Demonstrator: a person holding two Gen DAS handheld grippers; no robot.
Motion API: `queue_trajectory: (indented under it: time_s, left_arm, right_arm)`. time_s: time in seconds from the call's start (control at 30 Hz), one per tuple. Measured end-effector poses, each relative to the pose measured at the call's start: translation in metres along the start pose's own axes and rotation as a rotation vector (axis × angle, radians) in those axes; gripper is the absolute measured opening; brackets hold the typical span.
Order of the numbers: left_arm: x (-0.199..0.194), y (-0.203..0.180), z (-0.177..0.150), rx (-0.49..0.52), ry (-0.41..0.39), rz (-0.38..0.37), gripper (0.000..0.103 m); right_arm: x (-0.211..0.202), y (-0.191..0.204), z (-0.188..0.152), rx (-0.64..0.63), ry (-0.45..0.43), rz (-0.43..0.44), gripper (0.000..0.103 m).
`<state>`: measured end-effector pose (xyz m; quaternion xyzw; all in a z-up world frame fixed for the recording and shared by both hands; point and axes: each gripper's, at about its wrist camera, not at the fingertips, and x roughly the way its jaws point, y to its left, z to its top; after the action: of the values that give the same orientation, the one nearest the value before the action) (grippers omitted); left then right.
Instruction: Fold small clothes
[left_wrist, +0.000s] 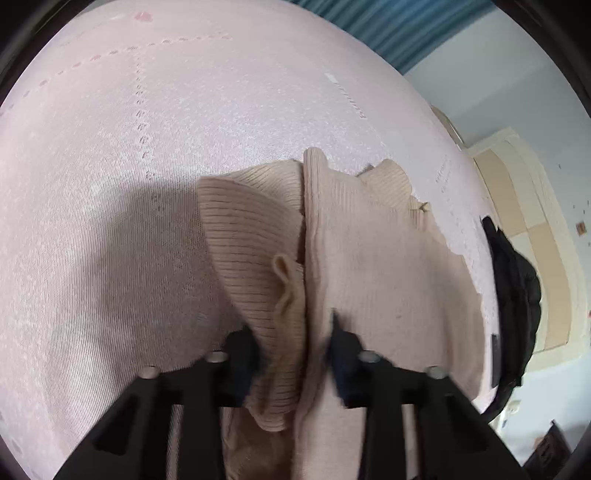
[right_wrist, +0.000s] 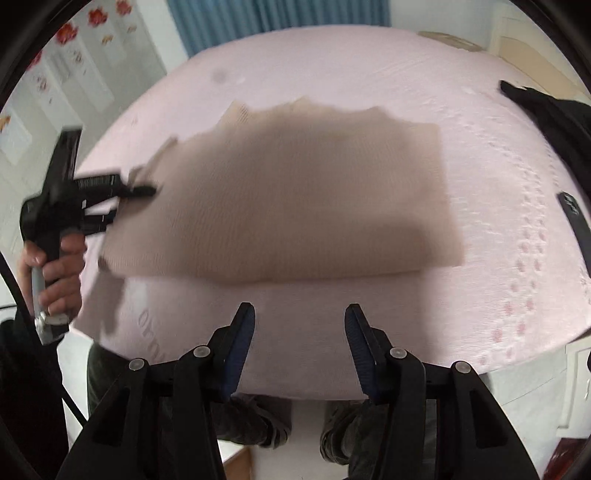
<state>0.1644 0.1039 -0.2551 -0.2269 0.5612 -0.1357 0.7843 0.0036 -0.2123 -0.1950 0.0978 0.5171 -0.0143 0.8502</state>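
A beige ribbed knit garment (right_wrist: 280, 206) lies spread flat on a pink mattress (right_wrist: 332, 74), blurred in the right wrist view. In the left wrist view the garment (left_wrist: 369, 258) is bunched and lifted between the fingers of my left gripper (left_wrist: 295, 347), which is shut on its edge. The left gripper (right_wrist: 144, 190) also shows in the right wrist view, at the garment's left edge, held by a hand. My right gripper (right_wrist: 299, 317) is open and empty, above the mattress's near edge, short of the garment.
A black garment (right_wrist: 554, 118) lies at the mattress's far right corner; it also shows in the left wrist view (left_wrist: 513, 295). A dark strap (right_wrist: 576, 221) lies near the right edge. Blue curtains (right_wrist: 280, 14) hang behind. The person's legs are below the near edge.
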Motion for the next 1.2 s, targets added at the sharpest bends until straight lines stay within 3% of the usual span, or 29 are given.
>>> queue_trajectory:
  time_s: [0.27, 0.53, 0.7, 0.87, 0.97, 1.07, 1.2]
  left_arm:
    - [-0.037, -0.059, 0.003, 0.033, -0.039, 0.116, 0.022]
    - [-0.057, -0.165, -0.002, 0.08, -0.086, 0.239, 0.021]
    - [-0.031, -0.247, -0.019, 0.15, -0.076, 0.285, 0.021]
    - [0.034, -0.305, -0.054, 0.222, -0.005, 0.286, 0.022]
    - [0.059, -0.32, -0.072, 0.25, 0.046, 0.241, 0.027]
    - [0.051, -0.31, -0.076, 0.212, 0.067, 0.141, 0.027]
    - [0.02, -0.283, -0.071, 0.233, 0.021, 0.17, 0.031]
  right_arm:
    - [-0.022, -0.072, 0.011, 0.158, -0.08, 0.033, 0.05]
    - [-0.049, -0.124, 0.006, 0.069, -0.166, -0.017, 0.05]
    - [-0.066, -0.167, -0.014, 0.136, -0.169, -0.019, 0.05]
    - [-0.073, -0.202, -0.038, 0.183, -0.126, -0.038, 0.05]
    - [-0.073, -0.209, -0.049, 0.167, -0.097, -0.043, 0.05]
    - [-0.074, -0.206, -0.052, 0.132, -0.094, -0.036, 0.05]
    - [-0.067, -0.196, -0.038, 0.115, -0.121, 0.046, 0.05]
